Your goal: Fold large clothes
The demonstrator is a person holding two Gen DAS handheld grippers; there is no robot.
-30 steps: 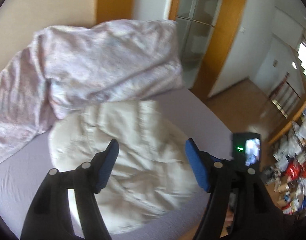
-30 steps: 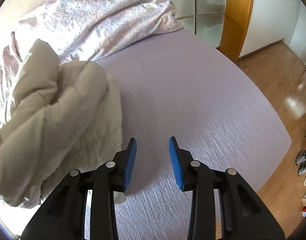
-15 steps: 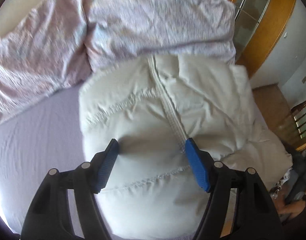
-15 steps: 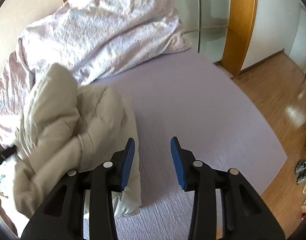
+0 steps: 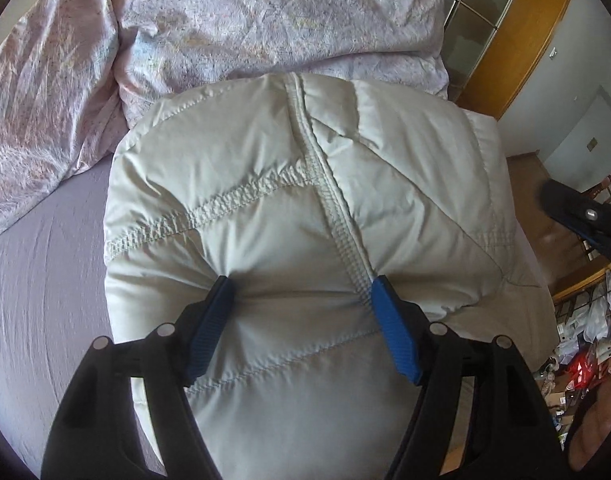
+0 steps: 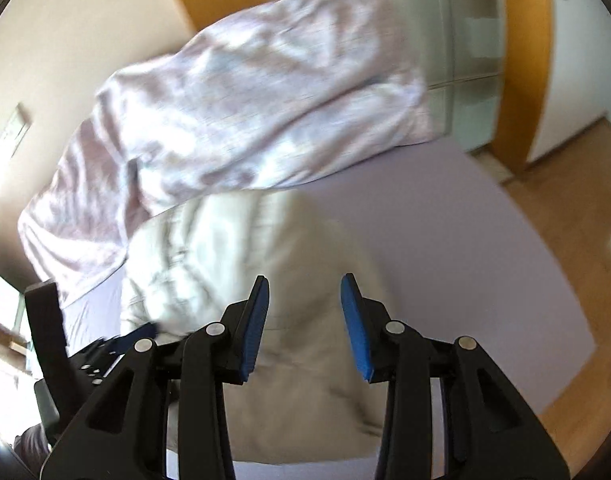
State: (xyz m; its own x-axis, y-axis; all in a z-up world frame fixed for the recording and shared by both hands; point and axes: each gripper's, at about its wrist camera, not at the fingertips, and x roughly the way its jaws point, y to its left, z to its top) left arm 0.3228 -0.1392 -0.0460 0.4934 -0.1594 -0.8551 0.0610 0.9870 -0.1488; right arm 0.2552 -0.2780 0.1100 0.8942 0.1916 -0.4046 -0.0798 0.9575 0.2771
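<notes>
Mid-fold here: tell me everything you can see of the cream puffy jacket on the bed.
The jacket is cream, quilted and puffy, with stitched seams and a ribbed vertical seam down its middle. It lies bunched on the lilac bed sheet, its far edge against the pink crumpled duvet. The left gripper presses its open fingertips into the padding, denting it. The right gripper hangs open above it, not touching.

Left claw [image 5: 299,300] angles steeply downward, its blue-padded jaws spread wide, both tips dug into soft padding that bulges between them without being pinched. Right claw [image 6: 304,294] points more level, jaws parted by a narrower gap, nothing between the pads, and its whole view is smeared with blur. In the left view the right claw shows as a dark finger at the right edge. In the right view the left claw's black frame sits low left.
</notes>
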